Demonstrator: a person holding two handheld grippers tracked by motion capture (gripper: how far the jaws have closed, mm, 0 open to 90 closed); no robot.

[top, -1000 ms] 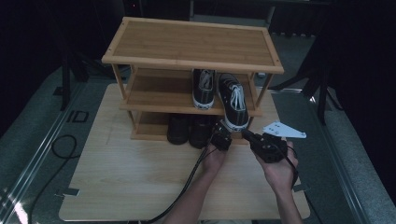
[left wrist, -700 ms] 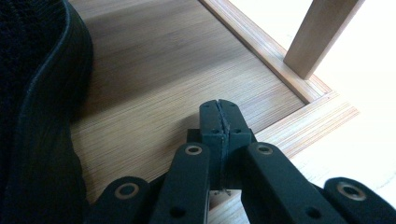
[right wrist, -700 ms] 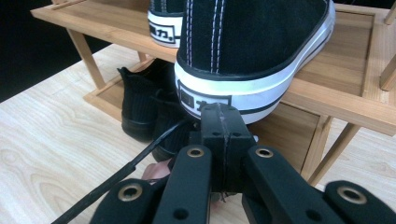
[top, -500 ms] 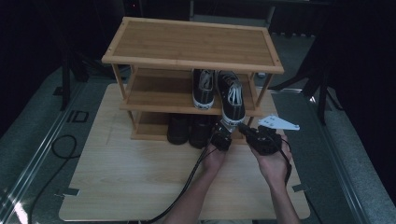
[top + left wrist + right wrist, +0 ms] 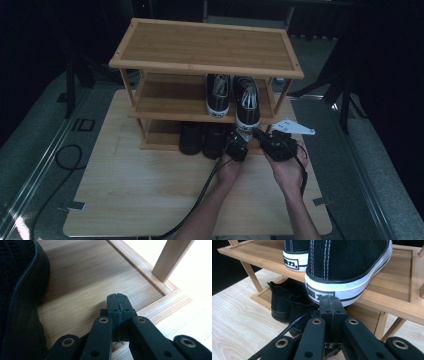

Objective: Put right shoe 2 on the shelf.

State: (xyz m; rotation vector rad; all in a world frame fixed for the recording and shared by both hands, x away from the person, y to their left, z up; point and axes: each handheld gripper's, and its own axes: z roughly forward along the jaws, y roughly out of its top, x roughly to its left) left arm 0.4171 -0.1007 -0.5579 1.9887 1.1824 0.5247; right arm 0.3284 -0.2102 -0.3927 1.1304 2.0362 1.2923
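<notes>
A pair of black sneakers with white soles stands on the middle shelf of a bamboo shoe rack (image 5: 165, 107). The right sneaker (image 5: 247, 102) (image 5: 347, 262) has its heel over the shelf's front edge, and the left sneaker (image 5: 218, 95) (image 5: 295, 255) stands beside it. My right gripper (image 5: 255, 133) (image 5: 331, 302) is shut and empty, with its tip right at the right sneaker's white heel. My left gripper (image 5: 240, 140) (image 5: 117, 298) is shut with nothing in it, pointing low over the bottom shelf (image 5: 100, 272) beside a black shoe (image 5: 17, 302).
Two black shoes (image 5: 202, 137) (image 5: 280, 305) stand on the bottom shelf under the sneakers. A rack post (image 5: 170, 260) rises at the shelf's corner. The rack stands on a light wooden board (image 5: 140, 185), and a cable (image 5: 200, 195) trails back from my left gripper.
My right gripper has moved left toward the rack and my left gripper. The right sneaker has slid farther back onto the shelf and straightened. The left gripper has stayed put.
</notes>
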